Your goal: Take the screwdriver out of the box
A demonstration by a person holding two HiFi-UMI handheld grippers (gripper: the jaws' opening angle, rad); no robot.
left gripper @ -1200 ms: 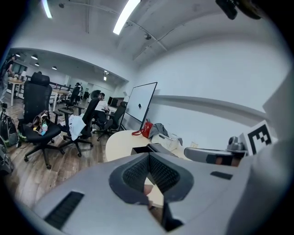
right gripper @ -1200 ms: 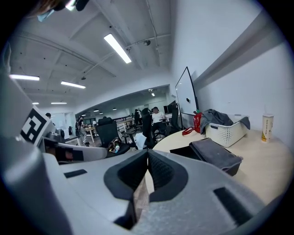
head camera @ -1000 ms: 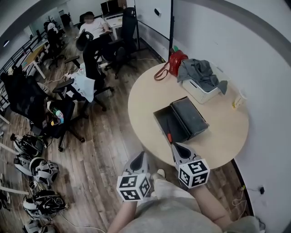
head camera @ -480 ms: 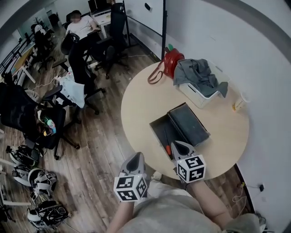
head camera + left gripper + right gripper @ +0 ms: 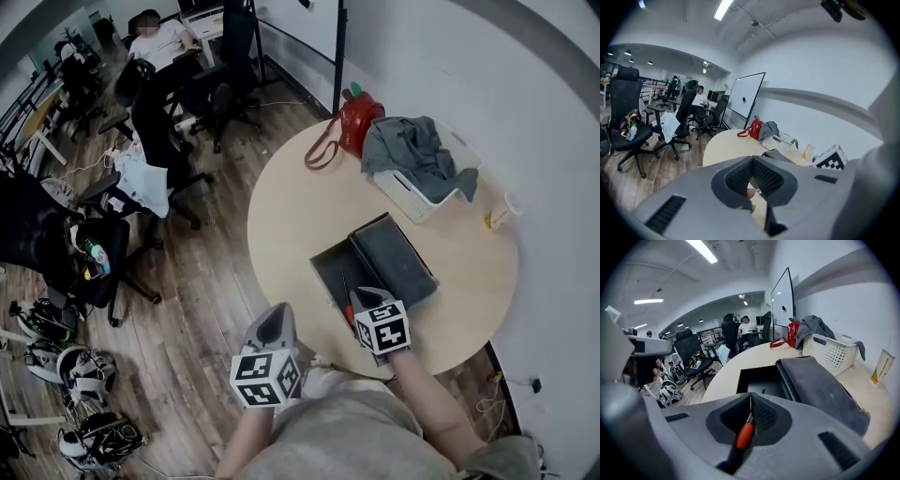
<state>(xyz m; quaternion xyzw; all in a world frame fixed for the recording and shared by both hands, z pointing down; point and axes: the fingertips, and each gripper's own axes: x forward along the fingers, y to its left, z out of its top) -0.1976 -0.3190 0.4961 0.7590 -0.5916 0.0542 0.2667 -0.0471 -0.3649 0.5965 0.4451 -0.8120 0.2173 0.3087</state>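
An open black box [image 5: 330, 265] lies on the round table [image 5: 291, 206], with its lid [image 5: 396, 255] folded out to the right. The screwdriver [image 5: 346, 306], red-handled, lies in the box's near end. My right gripper [image 5: 362, 298] hovers over that end, jaws shut. In the right gripper view the screwdriver's handle [image 5: 745, 435] shows through the gap behind the meeting tips of that right gripper [image 5: 750, 401], and the box [image 5: 759, 379] lies just ahead. My left gripper [image 5: 273, 319] hangs beside the table's near edge, jaws shut and empty; the left gripper [image 5: 752, 159] looks across the table [image 5: 725, 143].
A white basket [image 5: 433, 192] with a grey cloth, a red bag [image 5: 357, 122] and a small carton [image 5: 501, 213] stand at the table's far side. Office chairs [image 5: 150, 122], a seated person [image 5: 157, 36] and helmets [image 5: 70, 361] fill the floor to the left.
My right gripper has come forward and down, from just off the table's edge to over the near end of the box. The left gripper has shifted a little forward beside the table.
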